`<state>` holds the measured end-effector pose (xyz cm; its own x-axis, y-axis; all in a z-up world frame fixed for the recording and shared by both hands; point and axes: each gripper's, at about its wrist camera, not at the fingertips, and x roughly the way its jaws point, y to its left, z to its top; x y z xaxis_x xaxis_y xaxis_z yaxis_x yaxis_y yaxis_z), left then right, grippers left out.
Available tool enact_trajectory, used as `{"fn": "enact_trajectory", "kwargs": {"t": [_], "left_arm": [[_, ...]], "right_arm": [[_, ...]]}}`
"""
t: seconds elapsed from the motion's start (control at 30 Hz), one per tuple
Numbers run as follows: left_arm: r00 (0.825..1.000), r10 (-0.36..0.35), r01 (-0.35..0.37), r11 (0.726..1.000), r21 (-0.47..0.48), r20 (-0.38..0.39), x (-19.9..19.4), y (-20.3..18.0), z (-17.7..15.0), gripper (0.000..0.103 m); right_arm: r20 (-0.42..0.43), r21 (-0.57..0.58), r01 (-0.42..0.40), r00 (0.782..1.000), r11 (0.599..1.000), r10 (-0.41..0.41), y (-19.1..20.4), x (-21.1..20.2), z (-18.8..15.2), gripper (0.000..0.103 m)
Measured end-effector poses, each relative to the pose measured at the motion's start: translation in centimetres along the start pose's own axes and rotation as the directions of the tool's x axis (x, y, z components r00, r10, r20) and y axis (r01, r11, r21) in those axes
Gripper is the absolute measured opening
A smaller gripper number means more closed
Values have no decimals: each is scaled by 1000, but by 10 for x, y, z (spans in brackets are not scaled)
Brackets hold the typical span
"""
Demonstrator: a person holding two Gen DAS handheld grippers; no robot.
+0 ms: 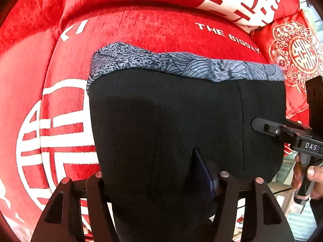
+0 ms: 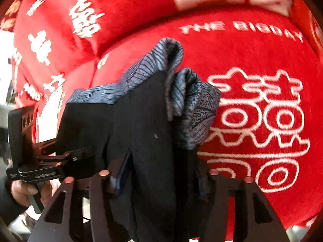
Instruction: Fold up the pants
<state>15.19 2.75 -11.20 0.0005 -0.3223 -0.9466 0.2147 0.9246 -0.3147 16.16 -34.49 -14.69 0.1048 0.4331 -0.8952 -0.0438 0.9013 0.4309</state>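
Note:
Black pants (image 1: 171, 111) with a grey-blue patterned band (image 1: 181, 64) along their far edge lie folded on a red cover. My left gripper (image 1: 149, 167) points down at the near edge; its jaws stand apart with black cloth between them, and the blue pad (image 1: 201, 171) shows bare. In the right wrist view the pants (image 2: 145, 121) are bunched, the patterned band (image 2: 181, 92) rumpled upward. My right gripper (image 2: 161, 161) straddles the bunch with its jaws apart, and cloth runs between them. The right gripper's finger (image 1: 262, 126) reaches over the pants' right edge.
The red plush cover (image 1: 151, 26) with white characters and "THE BIGDAY" lettering spans a cushioned seat and backrest. A red embroidered cushion (image 1: 292, 54) sits at the far right. A person's hand (image 1: 310, 173) holds the right gripper's handle, and another hand (image 2: 22, 191) holds the left one.

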Motion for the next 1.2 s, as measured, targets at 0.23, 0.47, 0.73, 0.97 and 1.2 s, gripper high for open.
{"fn": "enact_trajectory", "kwargs": {"t": [0.23, 0.47, 0.73, 0.97, 1.2], "left_arm": [[997, 81, -80, 996, 41, -10, -31, -8, -6, 65], [986, 156, -160, 982, 96, 53, -62, -26, -12, 65], [976, 191, -204, 969, 141, 103, -93, -45, -24, 65], [969, 195, -213, 970, 119, 150, -113, -48, -35, 94], [966, 218, -234, 966, 113, 139, -125, -59, -39, 94]], "right_arm": [[66, 64, 130, 989, 989, -134, 14, -43, 2, 78], [144, -79, 339, 934, 938, -326, 79, -84, -13, 80], [138, -165, 402, 914, 901, -383, 135, -84, -36, 81], [134, -112, 405, 911, 907, -390, 151, -95, -47, 81], [156, -123, 456, 886, 881, -437, 160, -109, -52, 88]]}}
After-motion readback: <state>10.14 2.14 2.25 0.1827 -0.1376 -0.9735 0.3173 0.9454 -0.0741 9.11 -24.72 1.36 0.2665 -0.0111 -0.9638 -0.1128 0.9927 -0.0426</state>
